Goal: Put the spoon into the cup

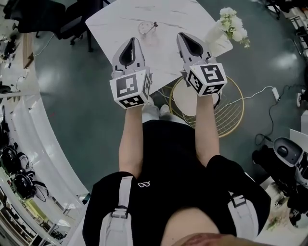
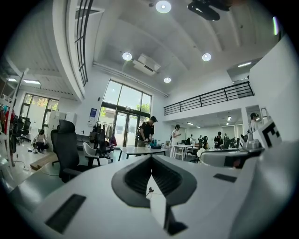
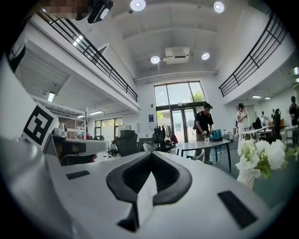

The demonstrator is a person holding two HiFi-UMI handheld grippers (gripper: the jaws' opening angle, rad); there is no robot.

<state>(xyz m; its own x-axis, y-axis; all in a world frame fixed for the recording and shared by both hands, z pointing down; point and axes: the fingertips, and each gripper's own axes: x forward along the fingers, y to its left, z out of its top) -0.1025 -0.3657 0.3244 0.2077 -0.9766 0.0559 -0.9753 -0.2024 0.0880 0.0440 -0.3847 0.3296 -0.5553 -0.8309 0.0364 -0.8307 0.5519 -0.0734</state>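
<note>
**Ana:** Head view first: where were the two grippers?

**Ben:** Side by side above the near edge of the white marble table [image 1: 185, 13], the left gripper [image 1: 134, 41] and the right gripper [image 1: 182, 36] both pointing away from the person.

**Ana:** And the fingers?

**Ben:** On each gripper they were closed tip to tip, with nothing gripped.

**Ana:** The cup?

**Ben:** The clear glass cup [image 1: 145, 29] stood on the table beyond both grippers, apart from them. The spoon [image 1: 155, 24] seemed to lean in it, handle past the right rim, though it was too small to be certain.

**Ana:** Anything nearby?

**Ben:** White flowers [image 1: 232, 21] at the table's right corner.
</note>
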